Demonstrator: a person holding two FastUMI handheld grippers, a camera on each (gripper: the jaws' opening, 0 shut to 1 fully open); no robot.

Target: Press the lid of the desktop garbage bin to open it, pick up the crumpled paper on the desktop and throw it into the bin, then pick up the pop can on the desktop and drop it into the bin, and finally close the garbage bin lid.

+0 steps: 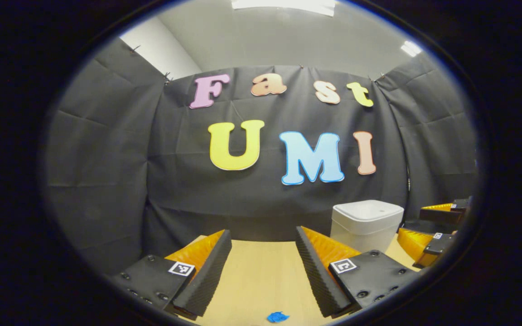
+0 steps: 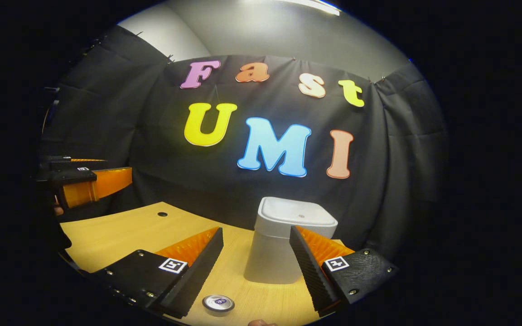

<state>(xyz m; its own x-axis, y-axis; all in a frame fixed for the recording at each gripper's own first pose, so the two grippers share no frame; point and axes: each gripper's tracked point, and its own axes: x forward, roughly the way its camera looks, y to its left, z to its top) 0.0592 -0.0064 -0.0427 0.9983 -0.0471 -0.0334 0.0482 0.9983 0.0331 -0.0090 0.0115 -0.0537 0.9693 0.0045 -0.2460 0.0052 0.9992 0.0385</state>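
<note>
The garbage bin (image 2: pixel 288 240), pale, square-topped and narrowing downward, stands lid-down at the worktop's (image 2: pixel 120 231) back edge against black cloth. A pop can (image 2: pixel 218 303) stands upright just before the bin, and blue crumpled paper (image 1: pixel 277 317) lies on the light wood to the bin's left. Left gripper (image 1: pixel 263 253) and right gripper (image 2: pixel 256 253) both gape, holding nothing.

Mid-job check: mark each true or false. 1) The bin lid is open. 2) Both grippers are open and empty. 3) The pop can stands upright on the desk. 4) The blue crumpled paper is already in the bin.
1) False: the garbage bin has its lid down flat.
2) True: the left gripper and the right gripper both have fingers apart with nothing between.
3) True: the pop can shows its top, upright on the desk.
4) False: the crumpled paper lies on the desk.
</note>
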